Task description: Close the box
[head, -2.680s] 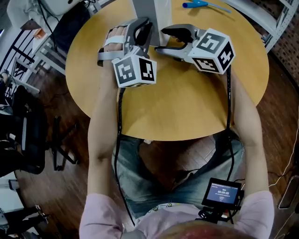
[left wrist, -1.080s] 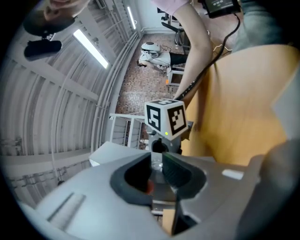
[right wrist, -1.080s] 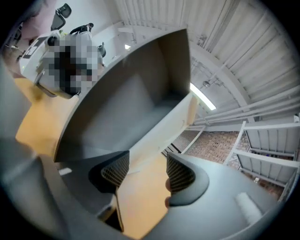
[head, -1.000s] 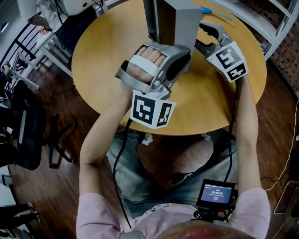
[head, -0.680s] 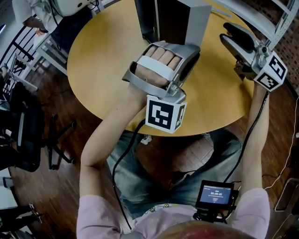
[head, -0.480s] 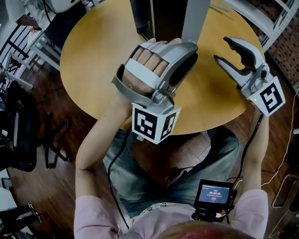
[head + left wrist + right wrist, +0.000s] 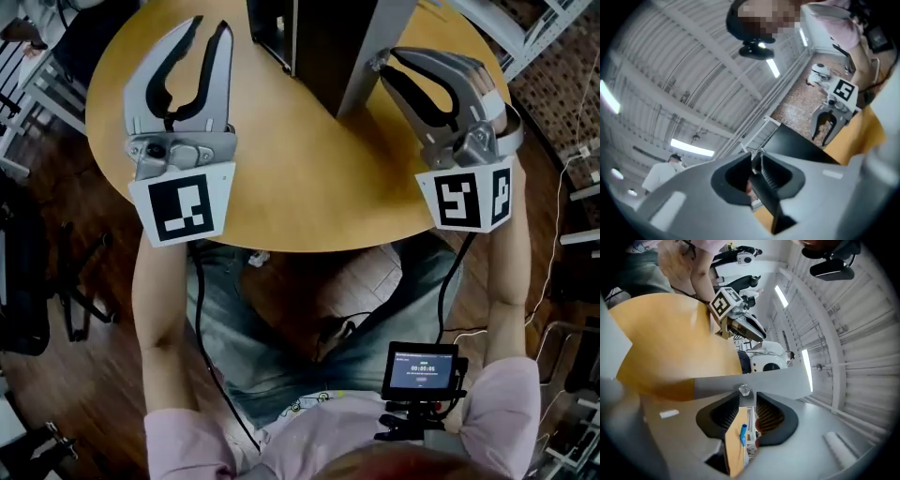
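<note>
The dark box [image 7: 314, 47] stands open at the table's far side, and its grey lid [image 7: 370, 70] leans up to the right. My right gripper [image 7: 384, 60] reaches the lid's edge from the right. In the right gripper view the lid [image 7: 768, 378] crosses in front of the right gripper [image 7: 747, 394], whose closing jaws sit tight around a small clear knob [image 7: 744, 390] on the lid's edge. My left gripper [image 7: 208, 26] is left of the box, apart from it, pointing away from me. Its jaws are closing with a narrow gap and nothing between them. The left gripper view shows the box [image 7: 801, 145] beyond the tips.
The round yellow table [image 7: 300, 178] ends just behind both grippers. A blue pen [image 7: 743, 434] lies on its far part. Dark chairs [image 7: 28, 281] stand on the floor to the left and shelving [image 7: 534, 37] to the right. A small screen [image 7: 422, 370] hangs at the person's waist.
My left gripper has left the front of the box and swung out to the left. My right gripper has come in from the right onto the lid's edge and narrowed its jaws.
</note>
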{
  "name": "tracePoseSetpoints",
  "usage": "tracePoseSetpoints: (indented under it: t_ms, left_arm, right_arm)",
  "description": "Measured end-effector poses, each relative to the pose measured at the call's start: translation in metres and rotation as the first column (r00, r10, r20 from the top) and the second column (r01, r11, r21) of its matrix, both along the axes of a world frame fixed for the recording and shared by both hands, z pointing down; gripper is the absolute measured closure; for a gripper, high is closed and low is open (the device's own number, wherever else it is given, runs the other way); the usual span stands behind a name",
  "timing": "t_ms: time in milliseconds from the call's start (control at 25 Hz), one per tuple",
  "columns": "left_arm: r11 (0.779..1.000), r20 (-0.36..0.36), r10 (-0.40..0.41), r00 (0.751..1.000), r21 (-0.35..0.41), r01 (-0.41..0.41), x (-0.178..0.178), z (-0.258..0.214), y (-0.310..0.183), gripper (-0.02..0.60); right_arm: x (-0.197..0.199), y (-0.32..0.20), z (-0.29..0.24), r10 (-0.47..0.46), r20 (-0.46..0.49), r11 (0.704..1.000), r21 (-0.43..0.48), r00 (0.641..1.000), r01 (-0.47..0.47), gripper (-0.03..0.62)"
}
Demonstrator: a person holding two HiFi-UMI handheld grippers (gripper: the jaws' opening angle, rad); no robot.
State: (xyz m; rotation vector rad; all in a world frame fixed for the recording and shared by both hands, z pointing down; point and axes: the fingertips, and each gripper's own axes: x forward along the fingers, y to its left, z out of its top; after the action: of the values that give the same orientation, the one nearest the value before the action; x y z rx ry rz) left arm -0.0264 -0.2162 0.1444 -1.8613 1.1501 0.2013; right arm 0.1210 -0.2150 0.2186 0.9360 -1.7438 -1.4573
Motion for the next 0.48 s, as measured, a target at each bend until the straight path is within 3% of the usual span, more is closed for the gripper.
tracePoseSetpoints:
  t_ms: [120,240,360,480]
  left_arm:
    - [0.996,-0.074,-0.014,0.997,-0.086,0.008,-0.011,0.004,-0.015,0.517]
    - [0.994,-0.114,-0.038,0.993,-0.105,0.026,-0.024,0.005,-0.019,0.53]
    - [0.991,-0.192,-0.054,0.98,-0.13,0.029,-0.04,0.006,-0.029,0.562]
    - [0.99,-0.236,-0.049,0.971,-0.141,0.016,-0.049,0.004,-0.031,0.569]
  right_arm:
    - [-0.001,-0.003,0.008,0.056,-0.145,0.998,-0.014,0.988,-0.059,0.436]
    - [-0.009,-0.008,0.007,0.102,-0.197,0.994,0.045,0.975,-0.095,0.437]
    - [-0.01,-0.016,0.01,0.132,-0.244,0.989,0.102,0.961,-0.109,0.523]
    - [-0.01,-0.013,0.012,0.152,-0.259,0.987,0.093,0.954,-0.132,0.524]
